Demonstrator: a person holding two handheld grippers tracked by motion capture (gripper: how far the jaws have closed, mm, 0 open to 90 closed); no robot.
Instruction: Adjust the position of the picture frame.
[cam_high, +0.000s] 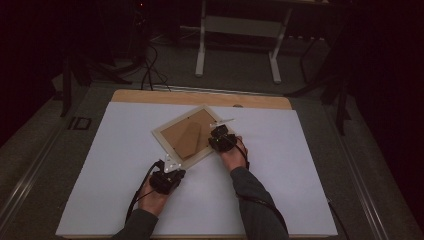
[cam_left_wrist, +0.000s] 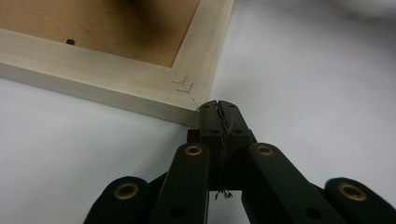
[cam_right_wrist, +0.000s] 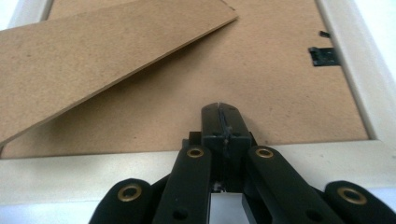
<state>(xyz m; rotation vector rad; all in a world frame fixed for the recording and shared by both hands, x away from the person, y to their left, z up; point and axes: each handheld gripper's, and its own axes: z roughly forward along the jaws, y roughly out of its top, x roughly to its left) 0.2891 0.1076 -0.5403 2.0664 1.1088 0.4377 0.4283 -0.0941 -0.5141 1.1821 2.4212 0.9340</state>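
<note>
Near the middle of the white surface (cam_high: 125, 200), toward its far edge, a pale wooden frame (cam_high: 165, 138) is lying face down and turned at an angle, its brown backing board (cam_high: 182, 131) facing up. On that board, the frame's brown stand flap (cam_high: 189, 140) is showing as a long tapered panel; in the right gripper view its free end is standing lifted off the board. At the frame's near corner, the left gripper (cam_high: 171, 163) is resting with its fingers pressed fully together, gripping nothing, their tips touching the mitred corner (cam_left_wrist: 187, 88) just at the frame's outer edge. Over the frame's right rail, the right gripper (cam_high: 218, 133) is reaching in, its fingers likewise closed tight and empty, their tips lying over the backing board just past the rail (cam_right_wrist: 93, 170). A small black clip (cam_right_wrist: 322, 56) is sitting at the board's edge by the side rail. Both forearms are coming in from the surface's near edge.
</note>
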